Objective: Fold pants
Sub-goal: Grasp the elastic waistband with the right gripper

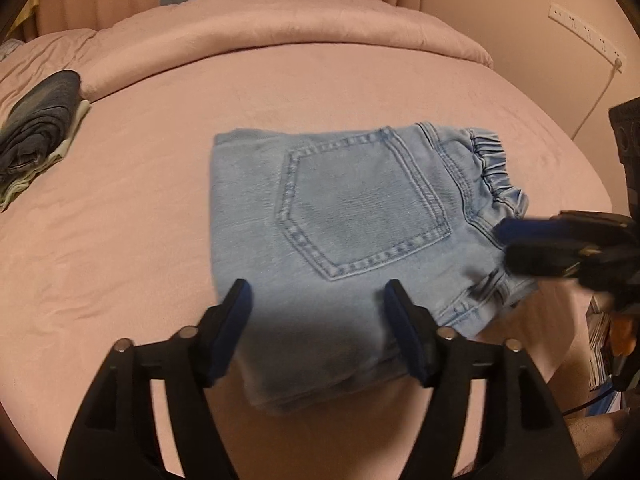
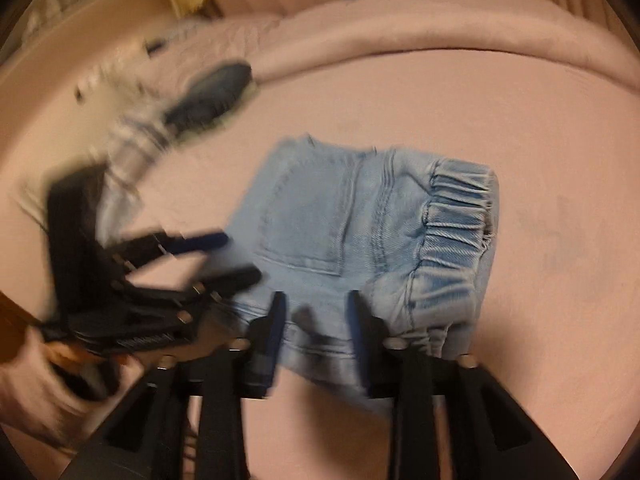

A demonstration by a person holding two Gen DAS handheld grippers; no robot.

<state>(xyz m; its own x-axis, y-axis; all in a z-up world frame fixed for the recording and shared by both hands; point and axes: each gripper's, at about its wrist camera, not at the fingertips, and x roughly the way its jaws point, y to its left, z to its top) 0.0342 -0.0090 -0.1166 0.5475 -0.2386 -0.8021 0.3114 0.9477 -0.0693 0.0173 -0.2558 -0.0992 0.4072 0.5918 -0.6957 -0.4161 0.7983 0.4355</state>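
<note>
Light blue denim pants (image 1: 344,216) lie folded into a compact square on the pink bed, back pocket up, elastic waistband to the right. They also show in the right wrist view (image 2: 360,232), blurred. My left gripper (image 1: 318,300) is open over the near edge of the fold, holding nothing. My right gripper (image 2: 318,312) is open over the near edge by the waistband. It shows blurred at the right in the left wrist view (image 1: 516,248). The left gripper shows blurred at the left in the right wrist view (image 2: 236,256).
A stack of folded dark jeans and pale clothes (image 1: 40,132) lies at the far left of the bed, also in the right wrist view (image 2: 208,96). A rolled pink duvet (image 1: 280,28) runs along the back. A wall socket strip and cable (image 1: 584,36) are at right.
</note>
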